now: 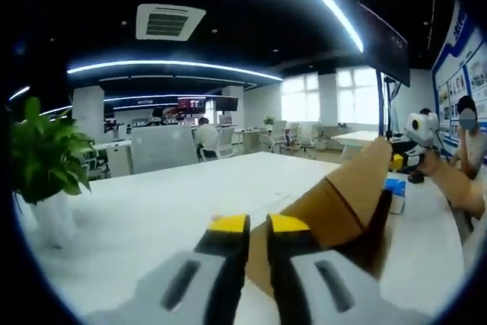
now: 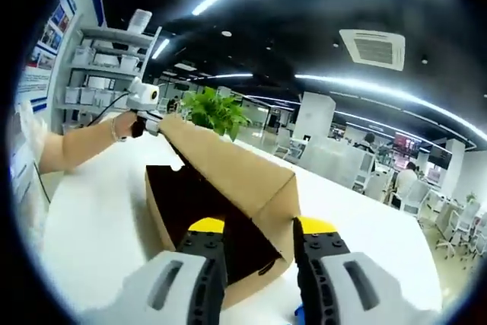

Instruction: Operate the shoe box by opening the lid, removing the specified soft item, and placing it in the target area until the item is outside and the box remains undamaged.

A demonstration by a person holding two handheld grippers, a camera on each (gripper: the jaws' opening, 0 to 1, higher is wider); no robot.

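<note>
Cardboard dominates both views: the shoe box (image 2: 221, 218) sits on the white tabletop (image 1: 152, 218) with its lid (image 2: 228, 165) swung up to a steep slant, so the dark inside is open to the right gripper view. The lid stands that way because both grippers bear on it. The left gripper (image 1: 259, 226) has its yellow-tipped jaws nearly together at the near corner of the lid (image 1: 342, 195), and in the right gripper view it shows at the lid's far tip (image 2: 144, 100), carried by a person's bare forearm (image 2: 76, 146). It appears clenched on the lid's edge, though the actual contact is hidden. The right gripper (image 2: 259, 227) has its jaws set apart astride the lid's near corner, and whether they press on the cardboard or merely frame it I cannot tell. In the left gripper view it shows beyond the lid's far end (image 1: 417, 131).

Holding the lid at two corners would spread the load and spare the hinge from tearing — a fair precaution, given the box must stay undamaged. The soft item is not to be made out; the interior reads as plain dark shadow, so the removal seems not yet begun.

The tabletop is smooth, white and wide. A potted plant (image 1: 46, 161) stands at its left end, and a small blue-and-white object (image 1: 394, 188) lies to the right of the lid. Around it is an open office — dark ceiling with strip lights, an air vent, desks and chairs with seated people far off, and shelving (image 2: 99, 66) against the wall.
</note>
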